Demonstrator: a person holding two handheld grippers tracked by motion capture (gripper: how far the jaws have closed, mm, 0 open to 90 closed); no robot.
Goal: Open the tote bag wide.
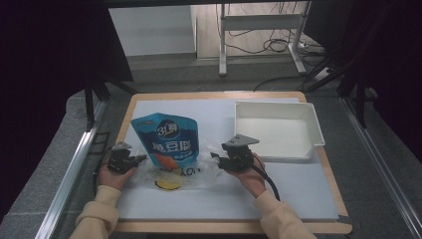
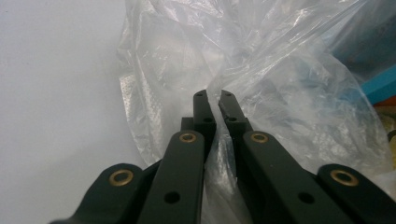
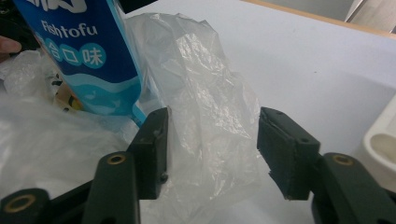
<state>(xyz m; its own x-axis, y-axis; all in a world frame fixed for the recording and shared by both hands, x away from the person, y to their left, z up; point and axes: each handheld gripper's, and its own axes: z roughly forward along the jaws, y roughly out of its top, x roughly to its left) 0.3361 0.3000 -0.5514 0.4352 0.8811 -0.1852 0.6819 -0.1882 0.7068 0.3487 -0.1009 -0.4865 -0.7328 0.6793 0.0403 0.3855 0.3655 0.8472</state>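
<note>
A blue snack pouch printed "Fishtofu" rests with its lower end inside a crumpled clear plastic bag. My left gripper is at the bag's left edge. In the left gripper view its jaws are pinched on a fold of the clear film. My right gripper is at the bag's right side. It stands open, with a raised ridge of the plastic bag between its spread jaws. A yellow round patch shows through the film near the front.
A white rectangular tray sits at the back right of the white mat, close behind the right gripper; its corner appears in the right gripper view. The wooden table edge runs along the front. A metal rail lies to the left.
</note>
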